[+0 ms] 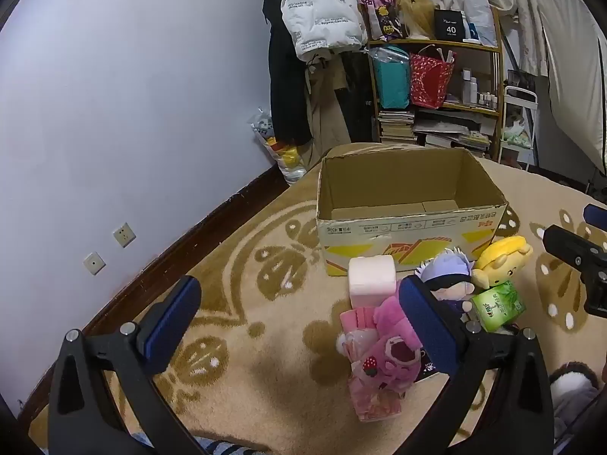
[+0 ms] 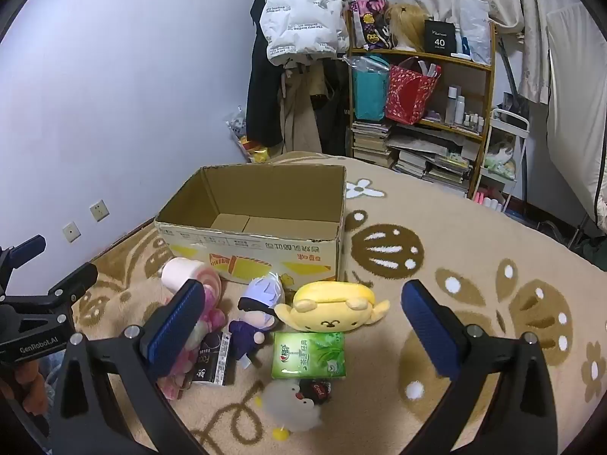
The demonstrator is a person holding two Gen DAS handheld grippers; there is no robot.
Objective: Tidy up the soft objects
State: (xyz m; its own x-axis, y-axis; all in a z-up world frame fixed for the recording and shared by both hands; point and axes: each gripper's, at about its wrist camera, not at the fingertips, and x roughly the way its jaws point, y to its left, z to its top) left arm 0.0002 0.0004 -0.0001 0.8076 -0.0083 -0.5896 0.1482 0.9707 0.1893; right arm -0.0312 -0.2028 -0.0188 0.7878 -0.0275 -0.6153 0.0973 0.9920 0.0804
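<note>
Right now I am at the very start of the sorting: the cardboard box (image 2: 258, 223) sits empty in the middle of the right-wrist frame, and every soft thing lies on the patterned rug (image 2: 474, 258) just in front of it. My left gripper (image 1: 299, 314) has its jaws spread wide with nothing between them, and my right gripper (image 2: 303, 318) is equally wide and empty. Low in the centre of the right-wrist view I see the yellow plush (image 2: 334, 311) beside the purple-haired doll (image 2: 258, 311), the green tissue pack (image 2: 309, 354) just below them, and a small white chick toy (image 2: 292, 402) lower still. In the left-wrist view the pink bear plush (image 1: 387, 356) lies close by my right-hand finger, below the pink foam block (image 1: 371, 276). I judge the next move calls for choosing one piece, probably the yellow plush, lowering the open jaws around it, and closing gently before lifting it toward the box.
</note>
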